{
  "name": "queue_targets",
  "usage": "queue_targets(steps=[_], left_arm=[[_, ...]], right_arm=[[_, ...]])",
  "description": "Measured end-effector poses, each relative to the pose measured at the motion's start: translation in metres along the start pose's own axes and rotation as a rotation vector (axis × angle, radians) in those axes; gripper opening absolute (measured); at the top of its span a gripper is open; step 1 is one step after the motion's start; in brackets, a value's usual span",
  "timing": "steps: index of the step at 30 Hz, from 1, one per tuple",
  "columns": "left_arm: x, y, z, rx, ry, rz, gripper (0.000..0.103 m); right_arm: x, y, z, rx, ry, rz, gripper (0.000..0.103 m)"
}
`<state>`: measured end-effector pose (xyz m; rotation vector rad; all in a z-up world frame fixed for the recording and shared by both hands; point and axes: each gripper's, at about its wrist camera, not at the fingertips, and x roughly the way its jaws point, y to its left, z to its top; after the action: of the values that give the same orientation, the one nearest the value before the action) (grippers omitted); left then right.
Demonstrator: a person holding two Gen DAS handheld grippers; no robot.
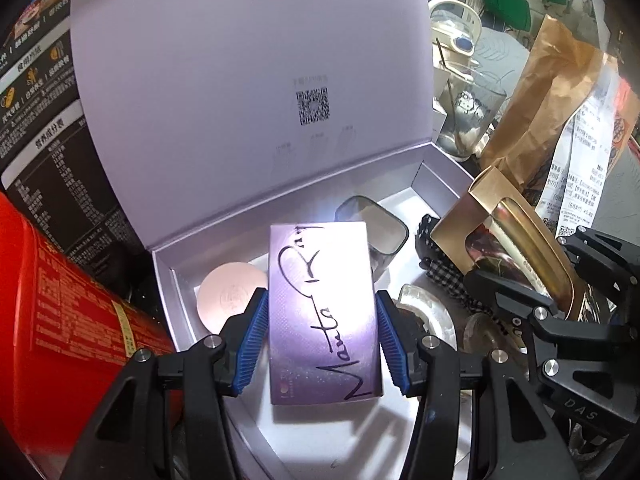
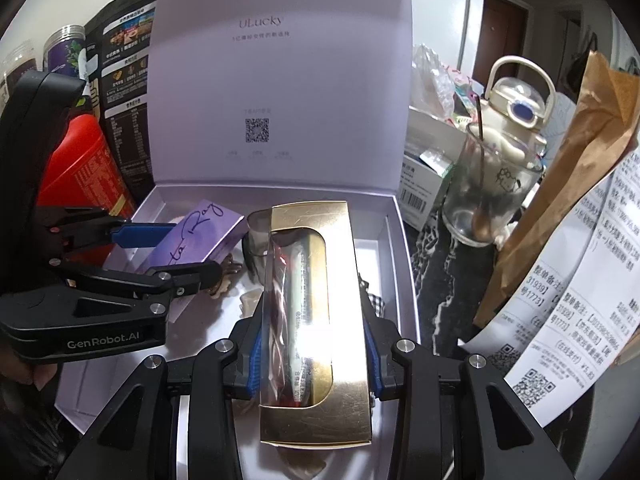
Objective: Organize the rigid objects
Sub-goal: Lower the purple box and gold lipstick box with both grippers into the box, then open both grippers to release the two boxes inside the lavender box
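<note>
**Two small boxes held over the open gift box**

The left gripper (image 1: 320,336) is clamped on a purple box (image 1: 322,312) with handwriting across its face, its blue pads pressing both long sides. The purple box hangs tilted over the left part of the lavender gift box (image 1: 440,178), whose lid (image 1: 240,60) stands upright behind. Inside the gift box, beneath and beside the purple box, lie a round pink disc (image 1: 224,296) and a dark glass piece (image 1: 380,224).

The right gripper (image 2: 314,356) is clamped on a gold box (image 2: 352,300) with a clear window, gripped on both long sides and held over the middle of the gift box (image 2: 400,240). In the right wrist view the left gripper (image 2: 176,256) shows at the left, holding the purple box (image 2: 200,236) just beside the gold box.

On the desk to the right of the gift box stand a glass cup (image 2: 488,196), a brown paper bag (image 2: 560,184) and a long receipt (image 2: 580,300). A red canister (image 1: 60,320) sits to the left.
</note>
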<state>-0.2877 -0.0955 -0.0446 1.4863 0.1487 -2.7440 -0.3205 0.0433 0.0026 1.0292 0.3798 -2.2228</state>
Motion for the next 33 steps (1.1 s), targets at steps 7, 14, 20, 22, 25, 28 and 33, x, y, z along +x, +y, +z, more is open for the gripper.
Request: queue_targets(steps=[7, 14, 20, 22, 25, 28, 33], left_arm=[[0.007, -0.001, -0.003, -0.001, 0.027, -0.007, 0.052], [0.003, -0.001, -0.003, 0.002, 0.017, 0.0, 0.052], [-0.01, -0.006, -0.004, 0.028, -0.02, 0.025, 0.052], [-0.014, -0.006, -0.004, 0.03, -0.029, 0.033, 0.052], [-0.02, -0.006, -0.003, 0.027, -0.039, 0.036, 0.052], [-0.024, -0.005, -0.004, 0.025, -0.048, 0.033, 0.052], [-0.033, -0.007, 0.0, 0.035, -0.065, 0.042, 0.052]], right_arm=[[0.007, -0.004, -0.002, 0.02, 0.025, 0.003, 0.04], [0.008, -0.006, -0.002, 0.03, 0.03, 0.007, 0.04], [0.008, -0.005, -0.001, 0.03, 0.032, 0.003, 0.042], [0.006, -0.006, -0.001, 0.034, 0.028, 0.003, 0.048], [0.0, -0.007, 0.001, 0.039, 0.013, 0.002, 0.054], [-0.006, -0.008, 0.002, 0.035, -0.001, -0.004, 0.054], [-0.015, -0.008, 0.005, 0.034, -0.021, -0.011, 0.054]])
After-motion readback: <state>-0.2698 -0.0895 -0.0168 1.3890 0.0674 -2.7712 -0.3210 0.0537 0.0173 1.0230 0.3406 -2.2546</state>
